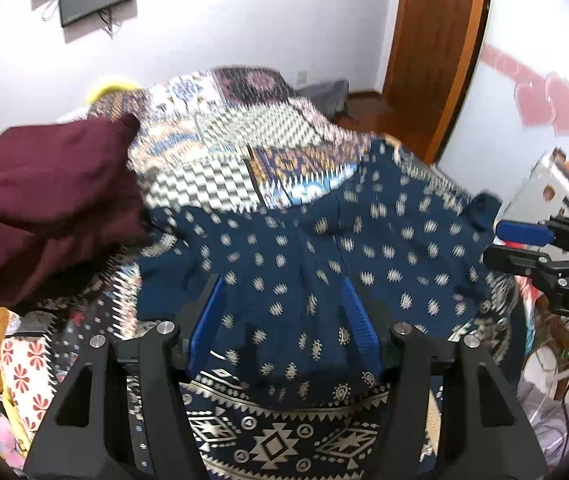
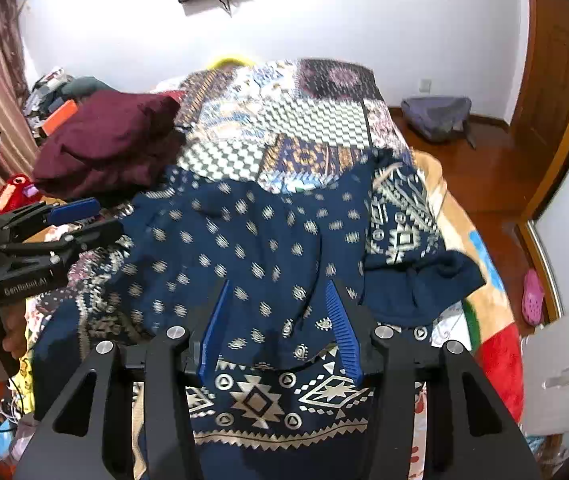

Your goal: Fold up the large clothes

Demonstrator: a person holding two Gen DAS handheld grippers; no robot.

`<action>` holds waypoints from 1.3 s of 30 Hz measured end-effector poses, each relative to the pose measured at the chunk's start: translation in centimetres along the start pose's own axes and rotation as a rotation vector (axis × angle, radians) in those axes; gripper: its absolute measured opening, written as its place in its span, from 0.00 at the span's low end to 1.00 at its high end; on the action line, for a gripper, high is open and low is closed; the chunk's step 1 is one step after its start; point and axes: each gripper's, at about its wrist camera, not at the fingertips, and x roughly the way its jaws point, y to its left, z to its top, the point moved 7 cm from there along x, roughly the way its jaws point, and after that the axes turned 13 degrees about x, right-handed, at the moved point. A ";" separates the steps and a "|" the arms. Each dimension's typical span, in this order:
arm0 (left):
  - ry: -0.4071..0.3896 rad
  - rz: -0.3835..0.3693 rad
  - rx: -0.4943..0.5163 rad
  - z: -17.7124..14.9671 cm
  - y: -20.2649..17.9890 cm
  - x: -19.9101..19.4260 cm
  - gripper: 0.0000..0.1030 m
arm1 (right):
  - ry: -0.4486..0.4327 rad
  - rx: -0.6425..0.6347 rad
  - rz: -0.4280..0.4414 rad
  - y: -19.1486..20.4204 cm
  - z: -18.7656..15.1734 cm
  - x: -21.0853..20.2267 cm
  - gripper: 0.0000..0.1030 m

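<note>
A large navy garment with pale dot motifs and a geometric border (image 1: 308, 264) lies spread on the bed; it also shows in the right wrist view (image 2: 252, 248). My left gripper (image 1: 282, 284) hovers over its near part, jaws open and empty. My right gripper (image 2: 278, 286) hovers over the garment too, open and empty, with a folded-over sleeve (image 2: 416, 280) to its right. Each gripper shows from the side in the other's view: the right one (image 1: 532, 240) at the right edge, the left one (image 2: 80, 216) at the left.
A maroon garment (image 1: 48, 208) is heaped at the left of the bed, also in the right wrist view (image 2: 108, 144). A patchwork quilt (image 2: 284, 120) covers the bed. A wooden door (image 1: 432, 48), wood floor (image 2: 484, 168) and a grey bag (image 2: 436, 116) lie to the right.
</note>
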 end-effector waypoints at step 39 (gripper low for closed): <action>0.120 0.041 -0.376 -5.0 14.3 4.6 0.61 | -0.093 0.269 -0.049 -10.5 6.4 0.6 0.45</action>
